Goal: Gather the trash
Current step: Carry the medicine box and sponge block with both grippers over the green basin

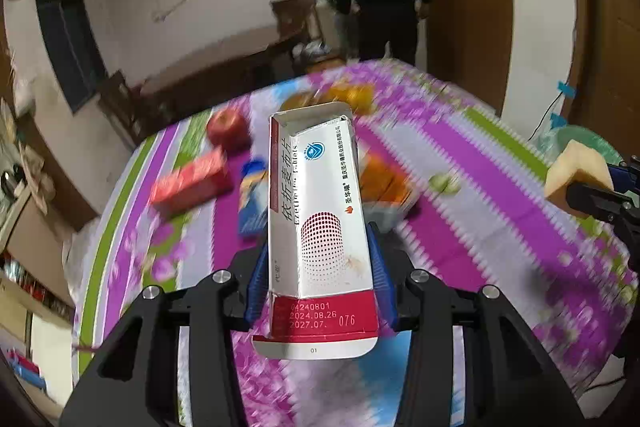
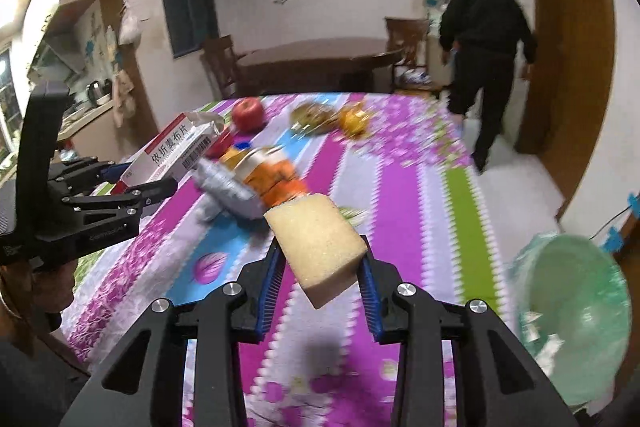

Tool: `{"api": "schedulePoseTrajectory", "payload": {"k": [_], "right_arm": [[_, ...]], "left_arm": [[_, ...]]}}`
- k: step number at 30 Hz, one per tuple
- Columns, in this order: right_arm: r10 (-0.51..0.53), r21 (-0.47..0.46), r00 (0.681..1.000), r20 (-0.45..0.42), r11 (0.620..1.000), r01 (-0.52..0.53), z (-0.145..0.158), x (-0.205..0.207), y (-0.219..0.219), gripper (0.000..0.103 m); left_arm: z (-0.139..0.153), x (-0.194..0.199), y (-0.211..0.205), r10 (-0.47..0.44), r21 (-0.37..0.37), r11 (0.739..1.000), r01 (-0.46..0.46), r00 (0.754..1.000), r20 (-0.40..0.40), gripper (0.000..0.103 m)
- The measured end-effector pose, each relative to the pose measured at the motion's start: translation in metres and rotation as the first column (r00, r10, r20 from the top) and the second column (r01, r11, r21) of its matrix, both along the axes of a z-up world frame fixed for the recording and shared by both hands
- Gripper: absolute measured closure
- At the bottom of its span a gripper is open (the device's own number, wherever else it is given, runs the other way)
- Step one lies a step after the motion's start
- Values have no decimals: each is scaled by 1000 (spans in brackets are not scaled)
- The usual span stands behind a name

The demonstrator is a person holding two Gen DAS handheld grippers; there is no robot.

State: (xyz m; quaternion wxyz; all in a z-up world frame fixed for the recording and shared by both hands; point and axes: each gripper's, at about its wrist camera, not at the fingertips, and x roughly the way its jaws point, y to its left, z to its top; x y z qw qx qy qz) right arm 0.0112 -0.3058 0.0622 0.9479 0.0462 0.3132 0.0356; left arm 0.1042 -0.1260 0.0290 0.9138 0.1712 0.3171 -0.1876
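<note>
My left gripper (image 1: 318, 275) is shut on a white and red medicine box (image 1: 316, 211) with open end flaps, held above the table; it also shows in the right wrist view (image 2: 176, 151). My right gripper (image 2: 320, 267) is shut on a yellow sponge block (image 2: 316, 247), held above the table; the sponge also shows at the right edge of the left wrist view (image 1: 576, 171). A green bag-lined bin (image 2: 576, 311) stands off the table's right side, below my right gripper.
On the purple striped tablecloth (image 2: 400, 227) lie an orange and silver wrapper (image 2: 256, 179), a red apple (image 2: 249, 114), a red box (image 1: 190, 185), a blue packet (image 1: 253, 195) and fruit at the far end (image 2: 352, 121). A person in black (image 2: 486, 39) walks away by the door.
</note>
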Motion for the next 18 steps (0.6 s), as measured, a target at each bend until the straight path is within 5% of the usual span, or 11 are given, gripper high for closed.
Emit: {"api": "schedulePoseTrajectory", "payload": {"k": [18], "right_arm": [[-263,-150,961,87,950,274,65,-80,-112,66]], "left_arm": [[44,-36,-144,-248,21,969,247,963,110,60]]}}
